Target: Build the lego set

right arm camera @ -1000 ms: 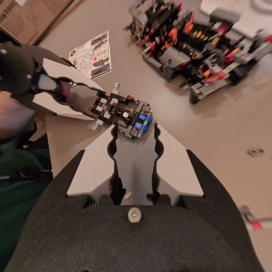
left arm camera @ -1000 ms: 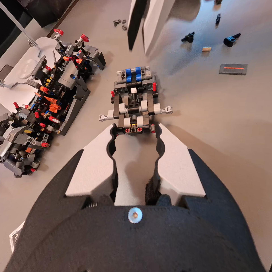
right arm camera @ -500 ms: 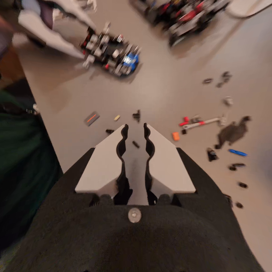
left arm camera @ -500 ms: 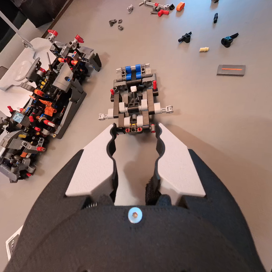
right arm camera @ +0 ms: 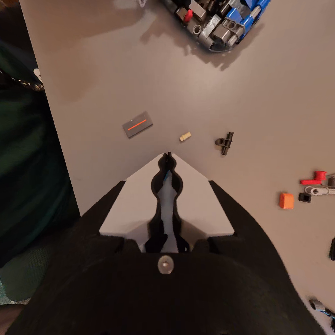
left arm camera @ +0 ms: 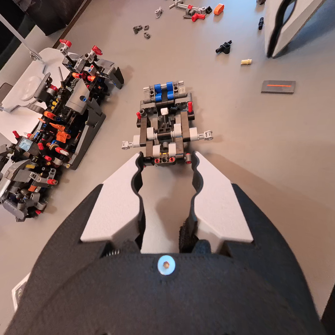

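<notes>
— Left tongs?
— Wide open, empty, tips flanking the module's near end at 12 o'clock.
— Right tongs?
— Pinched nearly closed, seemingly on a blue-black pin. Pick-up step.
— Next?
— Probably carry toward 1 o'clock, line up with a hole, press while bracing.

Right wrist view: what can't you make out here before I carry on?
- Right gripper: fingertips meet; a blue-tipped piece shows between the fingers, its shape hidden by them.
- Small assembly: cut off by the top edge.
- Grey piece: blurred at the right edge, only partly in frame.
</notes>
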Demonstrator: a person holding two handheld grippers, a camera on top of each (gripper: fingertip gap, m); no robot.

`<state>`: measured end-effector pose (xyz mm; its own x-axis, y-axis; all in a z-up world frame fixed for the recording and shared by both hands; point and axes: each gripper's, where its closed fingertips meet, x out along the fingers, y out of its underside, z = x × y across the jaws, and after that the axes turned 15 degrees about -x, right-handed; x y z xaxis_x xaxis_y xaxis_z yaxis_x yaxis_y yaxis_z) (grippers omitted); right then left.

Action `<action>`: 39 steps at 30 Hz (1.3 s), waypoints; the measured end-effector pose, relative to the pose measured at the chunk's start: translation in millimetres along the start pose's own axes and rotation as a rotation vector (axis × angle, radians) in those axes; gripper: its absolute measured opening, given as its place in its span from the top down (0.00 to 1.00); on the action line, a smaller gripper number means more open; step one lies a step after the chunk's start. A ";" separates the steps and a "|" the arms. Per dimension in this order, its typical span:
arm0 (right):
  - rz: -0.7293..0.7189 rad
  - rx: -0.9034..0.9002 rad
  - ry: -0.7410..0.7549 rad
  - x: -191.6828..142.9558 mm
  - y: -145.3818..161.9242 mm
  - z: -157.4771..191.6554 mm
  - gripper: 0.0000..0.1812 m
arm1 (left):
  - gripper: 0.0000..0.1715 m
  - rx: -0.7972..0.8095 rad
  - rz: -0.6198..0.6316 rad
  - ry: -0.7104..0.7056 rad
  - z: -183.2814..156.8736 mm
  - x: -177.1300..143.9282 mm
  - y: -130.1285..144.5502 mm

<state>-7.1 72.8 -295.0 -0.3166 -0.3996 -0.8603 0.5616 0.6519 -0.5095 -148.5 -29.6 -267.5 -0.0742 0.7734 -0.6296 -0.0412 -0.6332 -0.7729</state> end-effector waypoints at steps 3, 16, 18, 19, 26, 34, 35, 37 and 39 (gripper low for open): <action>-0.022 0.014 0.005 -3.0 -0.3 -1.3 1.00 | 0.70 -0.002 0.000 0.000 0.1 -0.2 2.6; -0.040 0.068 0.030 -12.1 7.9 -6.6 0.88 | 0.70 0.038 -0.007 -0.001 -0.9 -3.2 -0.4; -0.041 0.069 0.034 -13.2 8.3 -7.4 0.88 | 0.70 0.047 0.000 -0.005 -0.6 -2.8 -0.2; -0.043 0.067 0.030 -13.4 7.9 -6.9 0.88 | 0.70 0.050 0.001 -0.007 -0.3 -2.8 -0.2; -0.042 0.062 0.033 -14.4 10.0 -7.8 0.89 | 0.70 0.072 -0.014 -0.015 -1.4 -3.1 -2.6; -0.052 0.063 0.031 -14.4 12.1 -7.6 0.87 | 0.70 0.174 -0.046 -0.043 -6.1 -4.3 -9.3; -0.060 0.064 0.032 -15.4 11.2 -7.4 0.87 | 0.70 0.177 -0.048 -0.043 -6.4 -4.6 -9.8; -0.076 0.065 0.043 -18.7 10.7 -8.9 0.88 | 0.70 0.180 -0.054 -0.041 -7.2 -5.0 -11.2; -0.095 0.074 0.044 -23.2 11.4 -10.2 0.88 | 0.70 0.181 -0.053 -0.039 -7.4 -4.7 -11.3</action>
<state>-1.2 96.0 -281.1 -0.4031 -0.4273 -0.8093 0.5823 0.5625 -0.5870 -140.3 -25.9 -256.4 -0.1052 0.8062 -0.5823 -0.2248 -0.5896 -0.7758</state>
